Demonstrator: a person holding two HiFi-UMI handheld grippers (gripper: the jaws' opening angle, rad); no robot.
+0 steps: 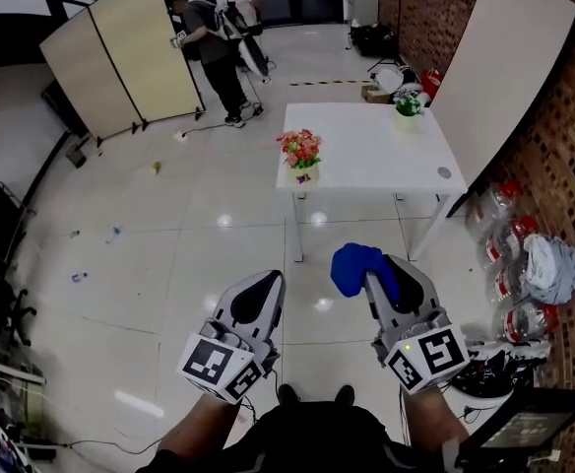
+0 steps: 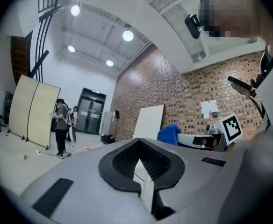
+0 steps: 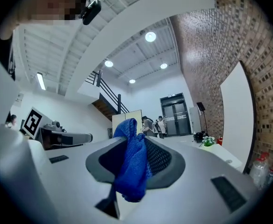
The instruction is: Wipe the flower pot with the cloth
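Head view alone shows flower pot (image 1: 304, 172), upright at the surface's (image 1: 366, 151) near left corner, well ahead of both claws; right claw (image 1: 378, 276) clamps blue cloth (image 1: 354, 267), which the right gripper view shows running lengthwise down between the jaws; left claw (image 1: 264, 286) is closed, empty.

the lower folds of the crumpled blue cloth (image 1: 354, 267) are hidden between the jaws of the grey right gripper (image 1: 392, 278). the small pale flower pot under red and pink blooms (image 1: 305, 174) is too small to show its surface; the person's forearms (image 1: 201, 428) run off the head view's bottom edge.
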